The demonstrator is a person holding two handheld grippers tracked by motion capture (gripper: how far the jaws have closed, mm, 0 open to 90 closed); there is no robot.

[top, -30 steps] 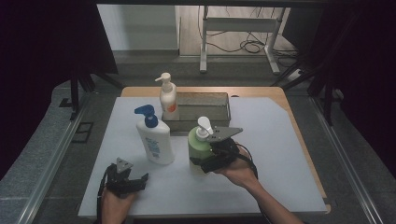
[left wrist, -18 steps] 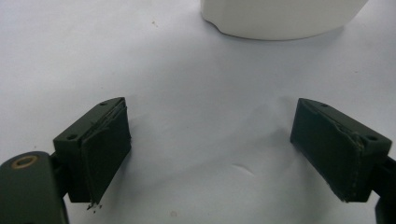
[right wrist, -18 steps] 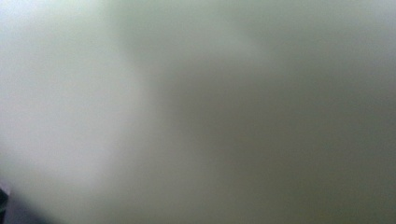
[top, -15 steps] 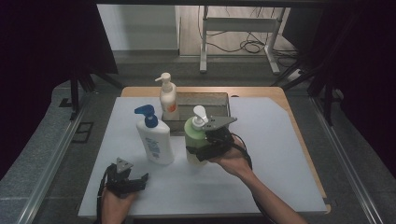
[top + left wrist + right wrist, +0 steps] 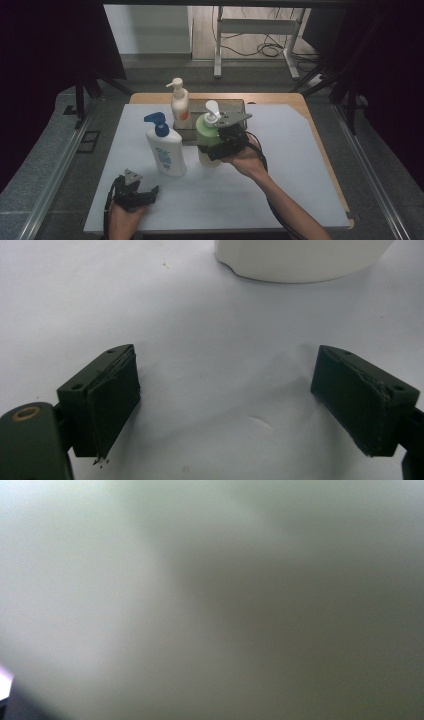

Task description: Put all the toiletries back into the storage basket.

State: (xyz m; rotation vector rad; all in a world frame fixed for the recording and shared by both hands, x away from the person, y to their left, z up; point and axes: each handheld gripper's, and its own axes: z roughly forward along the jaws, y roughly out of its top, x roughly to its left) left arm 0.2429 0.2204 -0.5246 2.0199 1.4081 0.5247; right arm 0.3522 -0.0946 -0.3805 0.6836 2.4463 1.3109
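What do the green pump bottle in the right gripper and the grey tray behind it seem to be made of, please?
The green pump bottle looks like matte plastic: even pale green body, soft sheen, moulded white pump head. The right gripper is clamped on its body. The grey tray could be metal or hard plastic; its dull, flat grey rim leaves that open.

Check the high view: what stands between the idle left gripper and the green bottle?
The white bottle with the blue pump stands between left gripper and green bottle.

Green bottle (image 5: 207, 135) prob. smooth plastic; table sheet (image 5: 300, 150) matt; pads (image 5: 114, 405) rough.
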